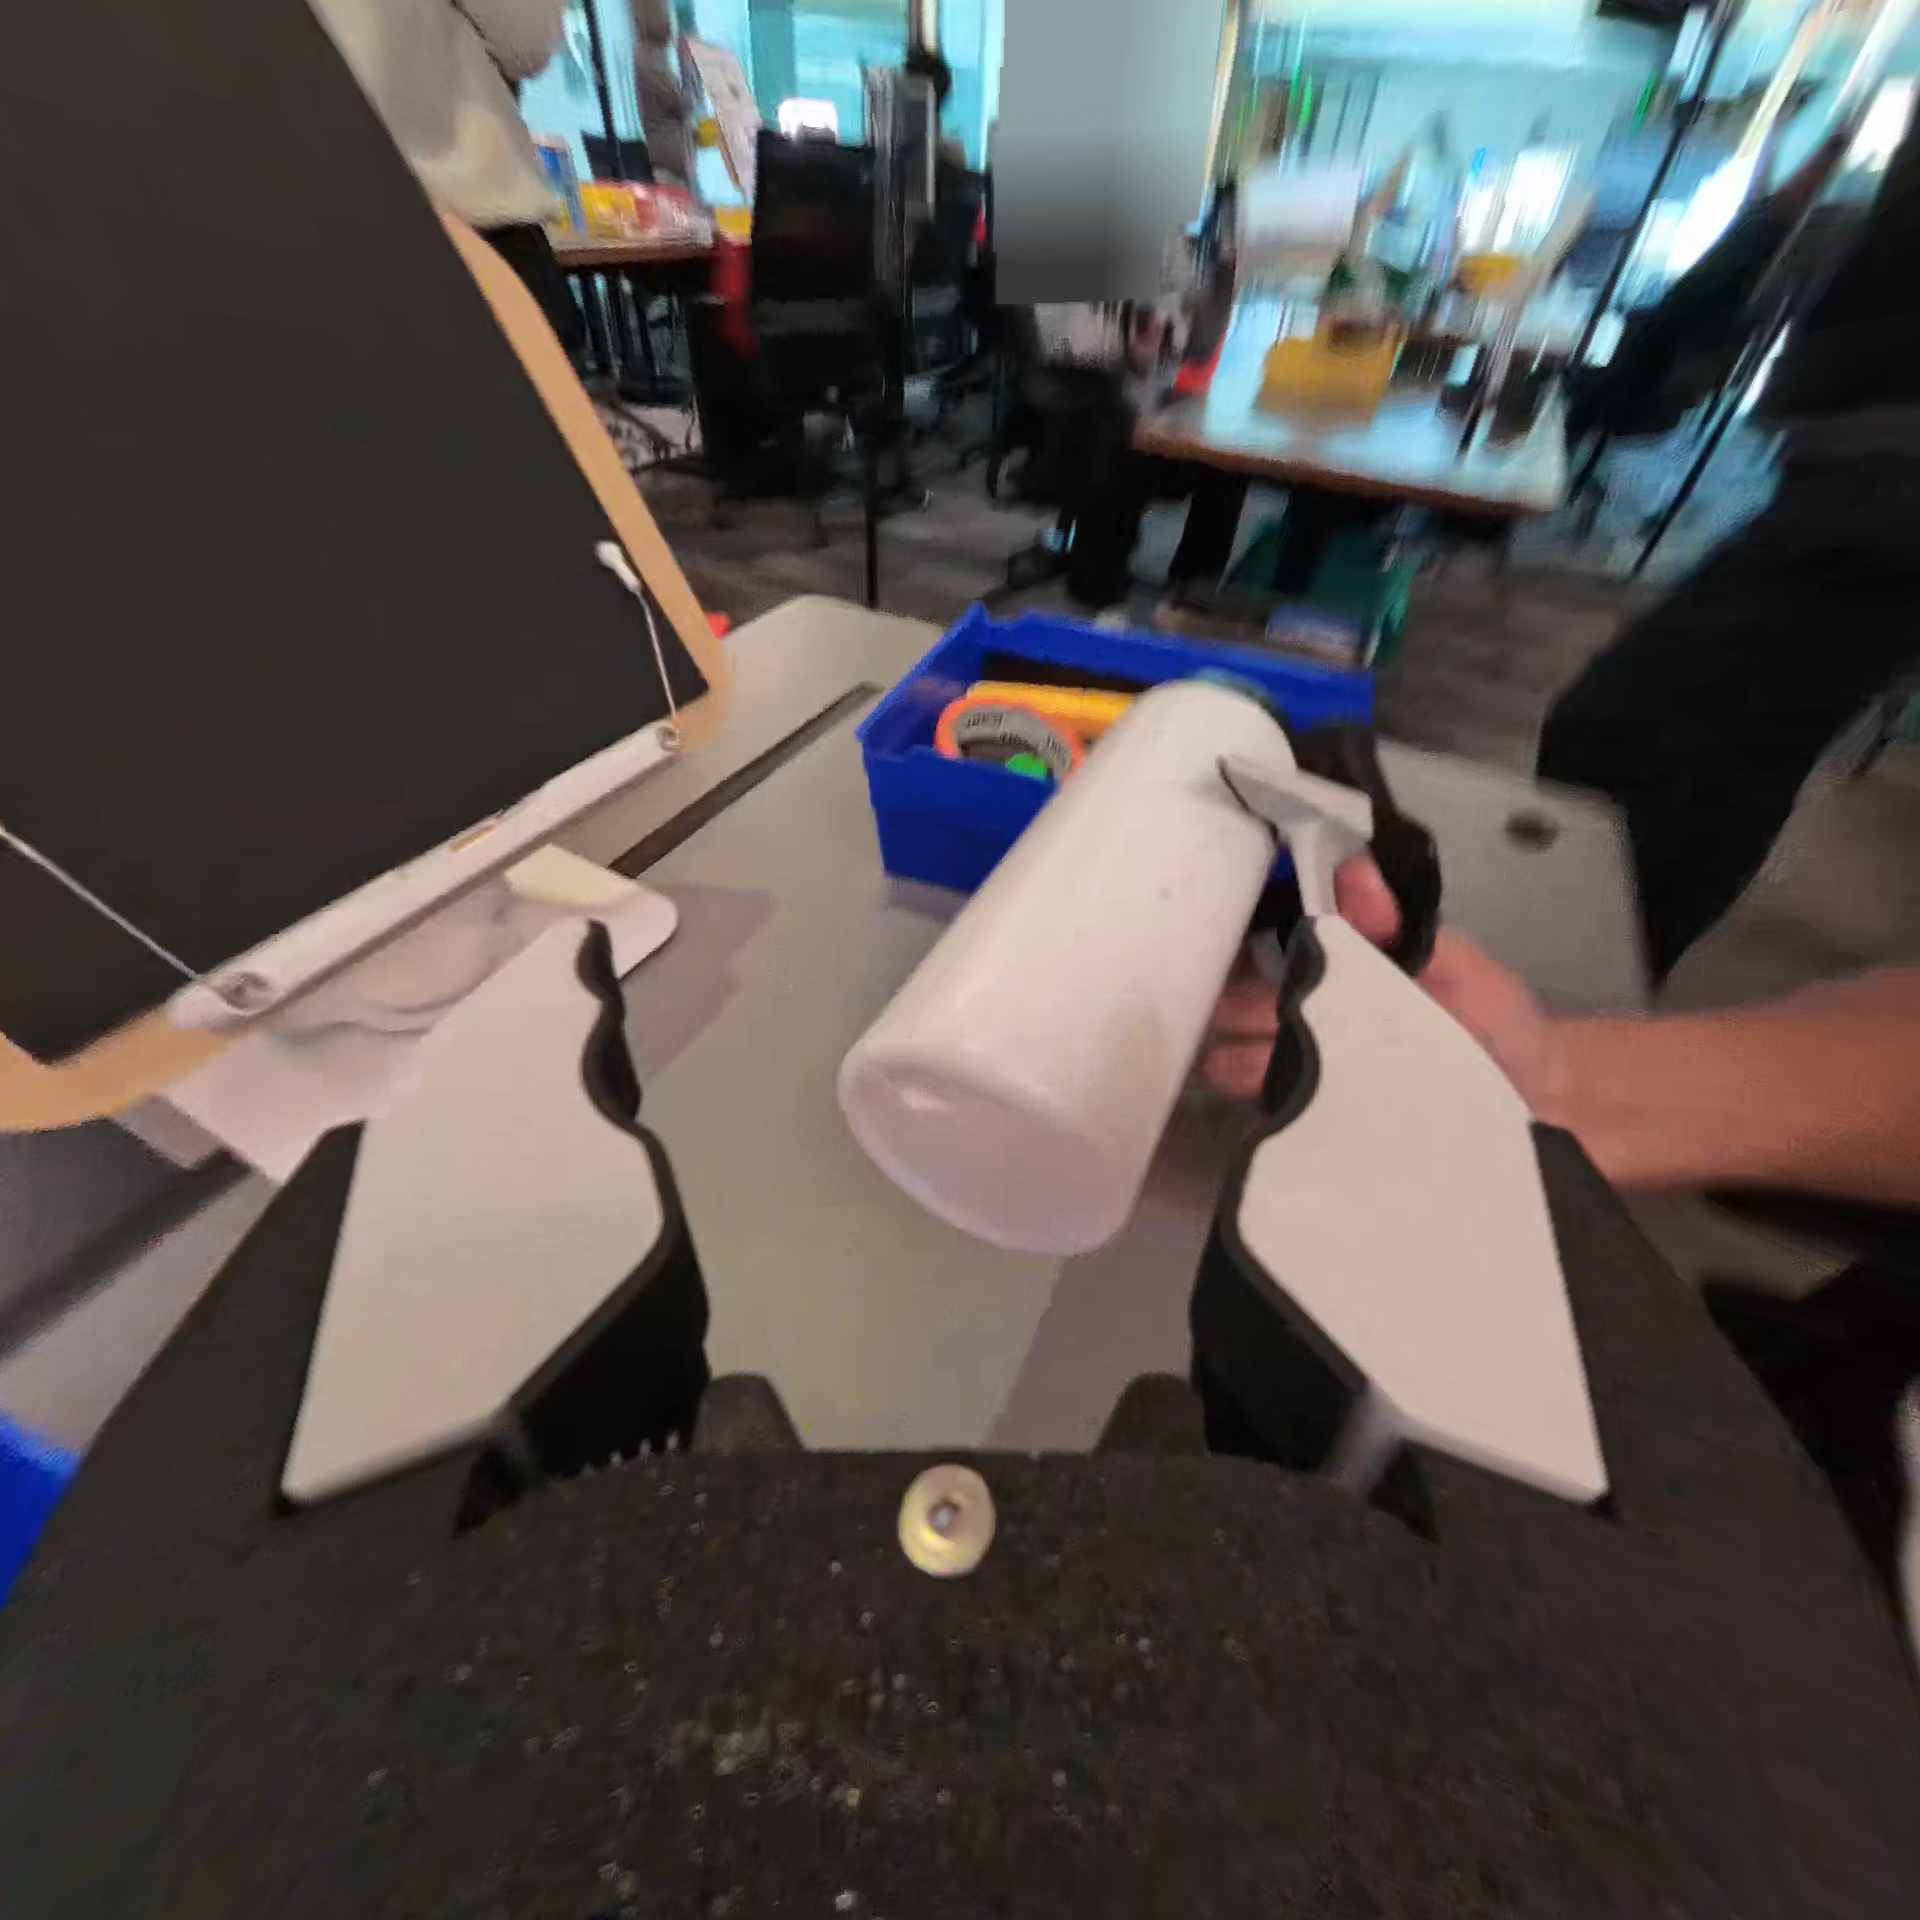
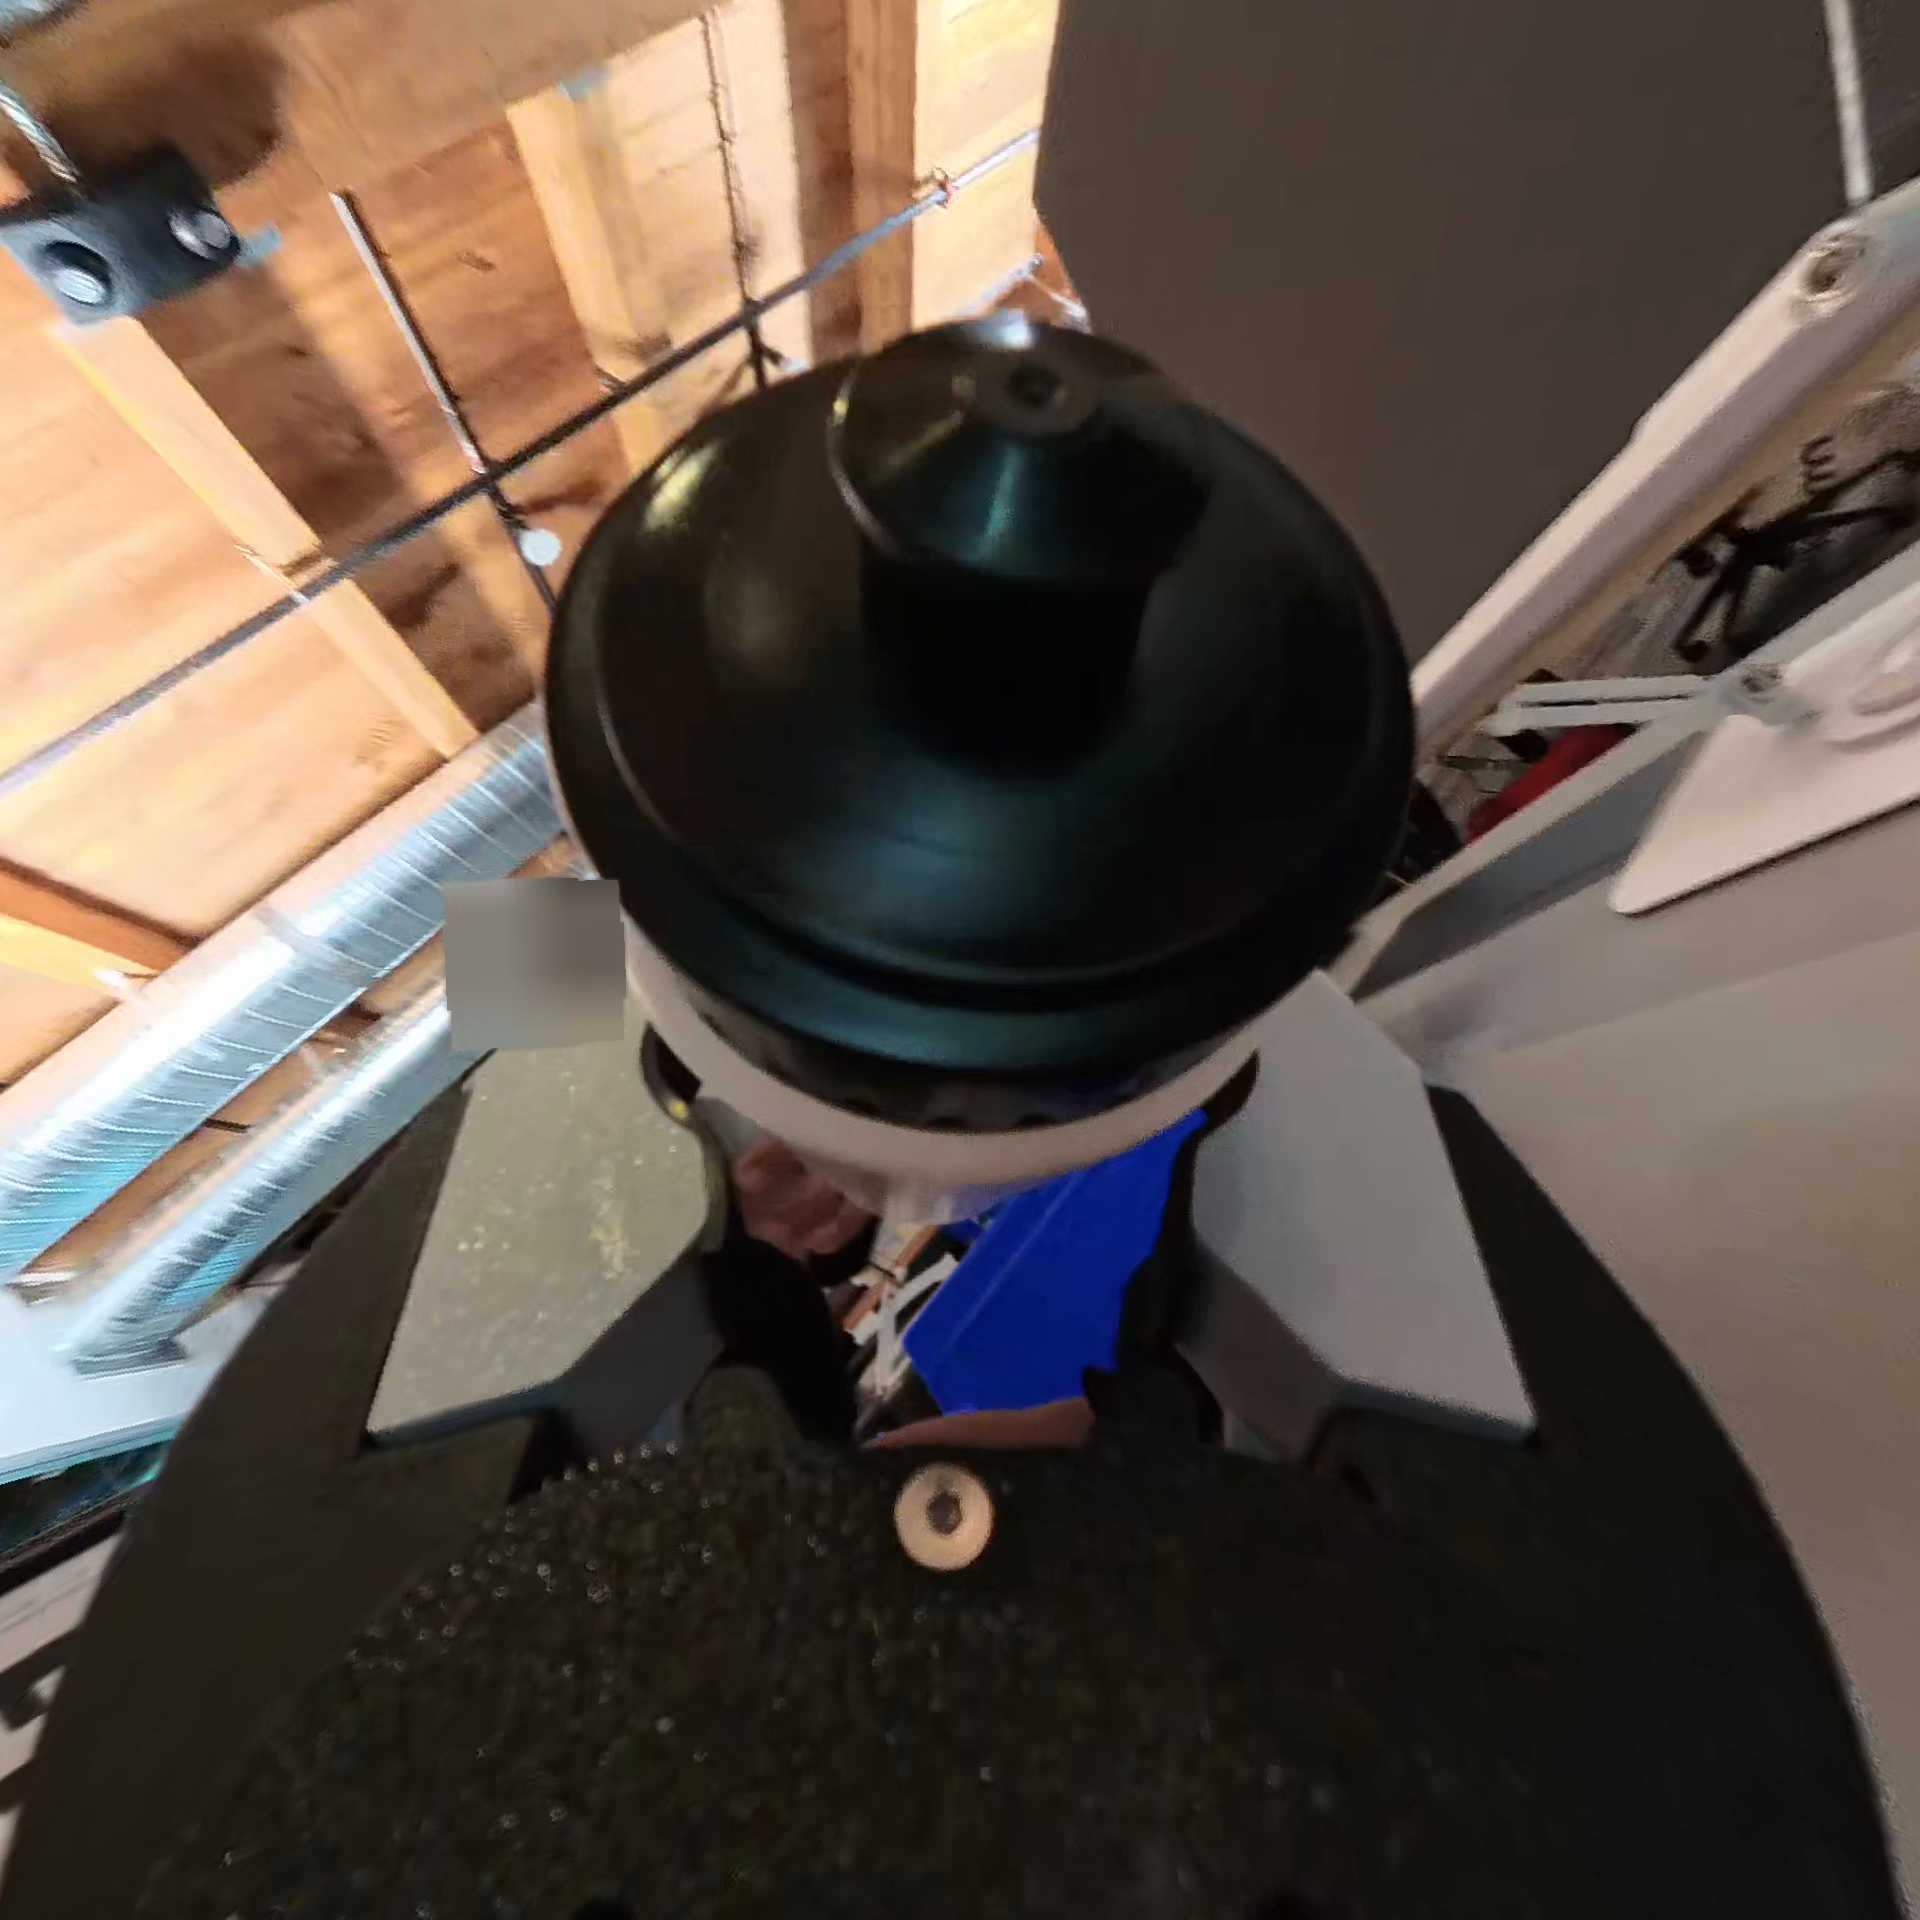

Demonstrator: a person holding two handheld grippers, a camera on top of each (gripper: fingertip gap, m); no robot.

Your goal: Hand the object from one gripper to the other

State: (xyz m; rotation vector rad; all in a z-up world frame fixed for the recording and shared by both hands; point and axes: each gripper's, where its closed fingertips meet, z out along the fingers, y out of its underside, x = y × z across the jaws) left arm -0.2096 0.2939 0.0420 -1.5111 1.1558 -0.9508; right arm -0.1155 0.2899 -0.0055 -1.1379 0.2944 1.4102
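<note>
A white bottle [image 1: 1070, 966] with a black cap is held tilted above the grey table [image 1: 790, 1122], base end toward me. My right gripper [image 1: 1320, 831] is shut on it near the cap end. My left gripper [image 1: 951, 935] is open, its jaws standing wide on either side of the bottle's base, with no contact visible. In the right wrist view the black cap [image 2: 977, 675] fills the middle. The bottle's white shoulder [image 2: 935, 1132] sits between my right gripper's [image 2: 956, 1091] fingers, and the fingertips are hidden behind it.
A blue bin [image 1: 977, 810] with tape rolls stands on the table behind the bottle. A tilted black screen [image 1: 260, 499] on a white stand is at the left. A person's hand [image 1: 1475, 1039] holds the right gripper. Cluttered tables and chairs stand beyond. Left tips and right tips are each some 25 centimeters from the tilted black screen [image 1: 260, 499].
</note>
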